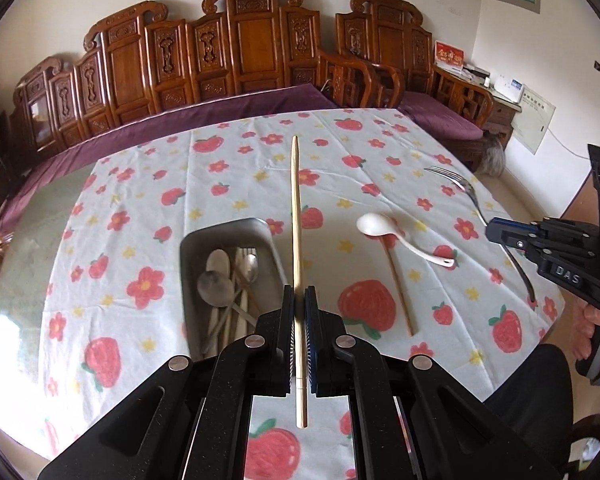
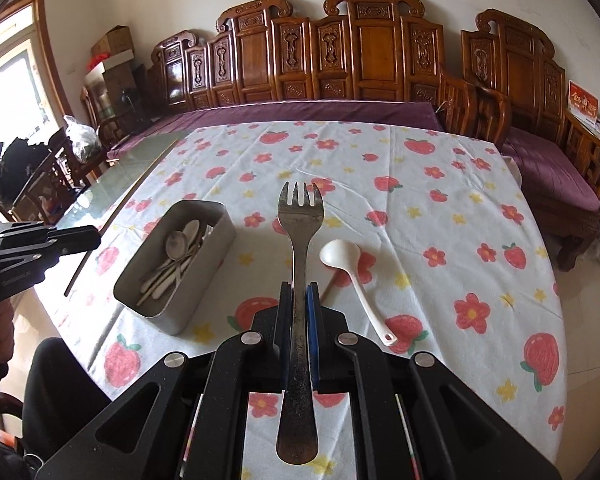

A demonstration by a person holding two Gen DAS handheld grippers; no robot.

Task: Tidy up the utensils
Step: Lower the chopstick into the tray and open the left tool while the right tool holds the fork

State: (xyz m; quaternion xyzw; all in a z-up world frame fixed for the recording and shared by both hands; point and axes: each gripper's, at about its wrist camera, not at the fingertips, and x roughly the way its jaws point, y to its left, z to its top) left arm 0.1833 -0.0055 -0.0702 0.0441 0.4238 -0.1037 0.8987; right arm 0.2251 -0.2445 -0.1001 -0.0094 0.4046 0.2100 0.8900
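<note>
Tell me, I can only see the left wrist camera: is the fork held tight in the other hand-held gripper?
Observer: Yes. The right hand-held gripper is shut on the fork partway along its handle, with the tines pointing away from the camera.
Operator: Does any handle poke out the back?
Observer: Yes. Its wide, rounded end sticks out behind the pads, toward the camera.
Operator: What's way over on the left, past what I can see?
Observer: A bright window with a wooden frame.
</note>
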